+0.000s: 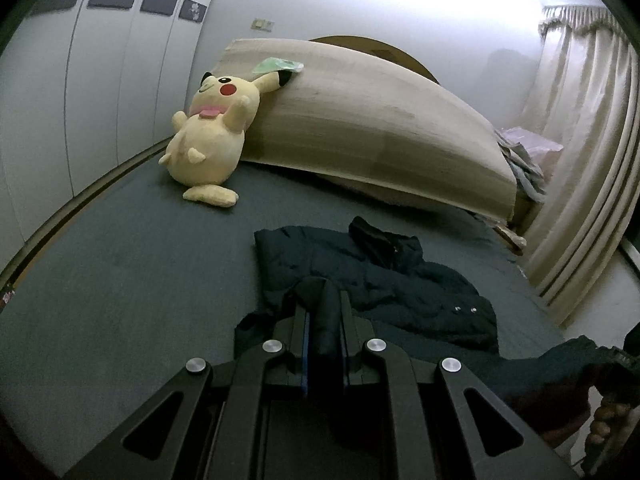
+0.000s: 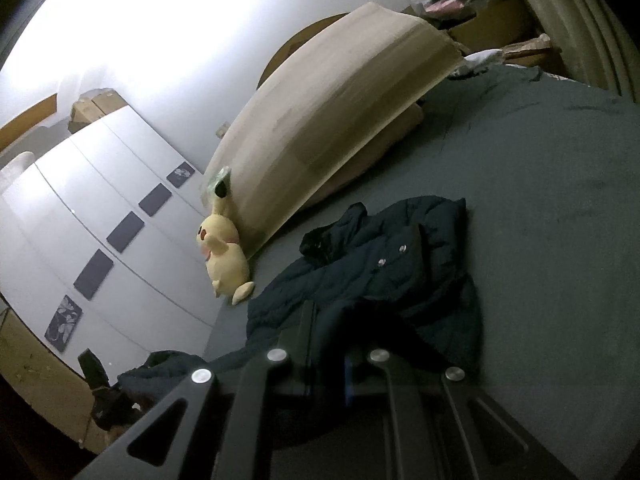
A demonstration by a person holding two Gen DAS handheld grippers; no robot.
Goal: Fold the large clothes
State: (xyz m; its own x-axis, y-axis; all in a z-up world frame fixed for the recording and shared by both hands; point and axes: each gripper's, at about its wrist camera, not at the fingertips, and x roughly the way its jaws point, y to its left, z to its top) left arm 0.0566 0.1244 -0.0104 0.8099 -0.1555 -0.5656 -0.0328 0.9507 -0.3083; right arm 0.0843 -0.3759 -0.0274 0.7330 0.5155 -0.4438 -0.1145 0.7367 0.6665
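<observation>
Both grippers, left (image 1: 323, 304) and right (image 2: 328, 320), are angled down, fingers pinched on the dark jacket (image 1: 392, 280) spread on the bed (image 1: 120, 272); a yellow plush (image 1: 212, 136) is propped against the headboard (image 1: 360, 120).

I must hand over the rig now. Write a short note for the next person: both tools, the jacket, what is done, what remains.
Left tool: shut on dark fabric of the jacket.
Right tool: shut on the jacket's near edge too.
Jacket: dark padded one, lying crumpled on the grey bed, hood toward the headboard; snaps visible.
Plush toy leans on the headboard, apart from the jacket.
Done: both edges gripped.
Left: no neat fold shows yet; probably carry the gripped edge over, then flatten.
</observation>
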